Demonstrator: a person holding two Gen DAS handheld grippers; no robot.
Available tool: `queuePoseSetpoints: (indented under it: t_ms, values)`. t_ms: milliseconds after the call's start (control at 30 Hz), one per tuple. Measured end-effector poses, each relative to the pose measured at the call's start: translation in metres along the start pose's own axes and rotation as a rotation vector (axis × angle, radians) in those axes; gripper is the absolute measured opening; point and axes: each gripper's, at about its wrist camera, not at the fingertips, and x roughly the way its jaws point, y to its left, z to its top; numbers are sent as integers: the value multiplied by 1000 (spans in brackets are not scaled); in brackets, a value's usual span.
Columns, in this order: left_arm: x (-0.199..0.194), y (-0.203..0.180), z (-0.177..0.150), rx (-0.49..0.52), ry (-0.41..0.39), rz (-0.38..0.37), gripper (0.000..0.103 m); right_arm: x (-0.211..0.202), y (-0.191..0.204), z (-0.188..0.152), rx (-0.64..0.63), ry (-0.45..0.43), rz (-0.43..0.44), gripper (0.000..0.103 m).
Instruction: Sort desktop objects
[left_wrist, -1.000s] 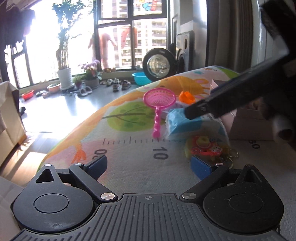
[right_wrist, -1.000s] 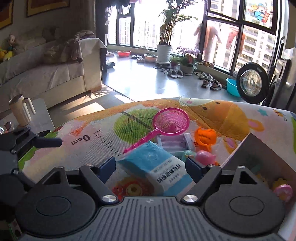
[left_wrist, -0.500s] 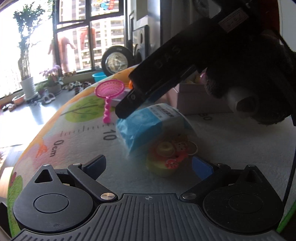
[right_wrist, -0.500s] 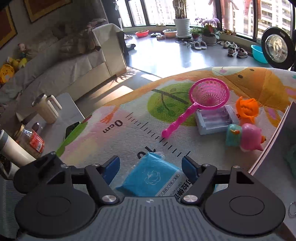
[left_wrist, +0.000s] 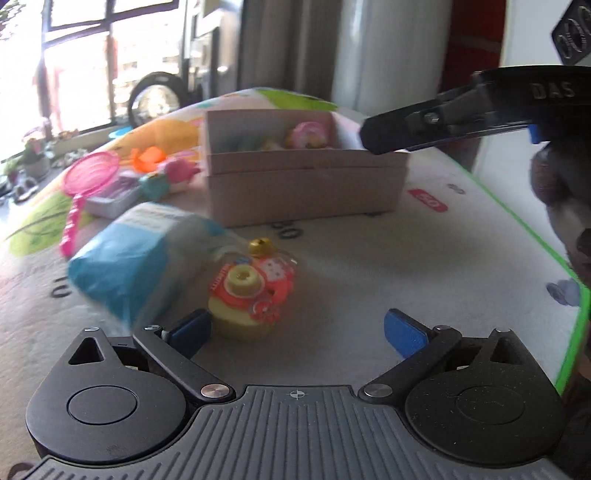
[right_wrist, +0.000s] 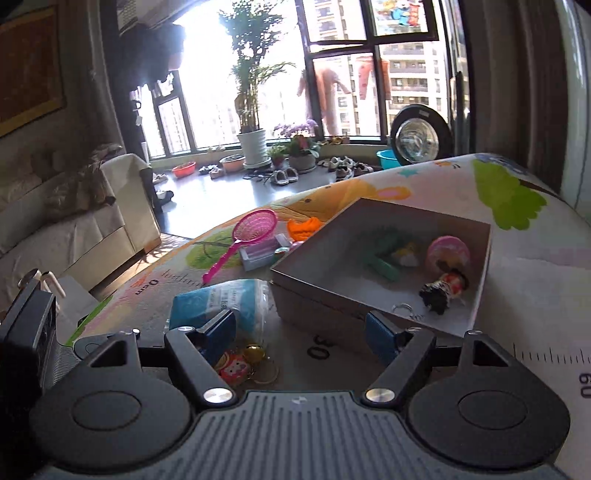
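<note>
2 grippers faced the play mat, and the next move looked to turn on the small red and yellow keychain toy. furthest left lay the blue tissue pack, blurred in the left wrist view, its long axis running from near left to far right, its near end touching or just beside the toy. the toy sat just ahead of the left gripper, close by the left finger rather than centred between the 2. those jaws stood spread and held nothing. so a small shift left would probably be needed to centre them on it.

further right and farther off stood the cardboard box, already holding several toys. the right gripper was also spread and empty, its jaws having just been opening slightly. in its own view the toy peeked out low beside its left finger, and the box lay ahead. i judged the left gripper the better lined up of the 2.
</note>
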Motion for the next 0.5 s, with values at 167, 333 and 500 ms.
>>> queuePoseSetpoints:
  t_ms: [167,333,500]
  values:
    - [9,-44,2,174,2,-98,102,-9,-21,-16,71,-22,-44,78]
    - [-7,-31,3,147,-14,17,102,3,-16,-25,-12,19,-36,77]
    - [-33,11,-1,79,-8,212,103,35,16,-39,-135,123,12,65]
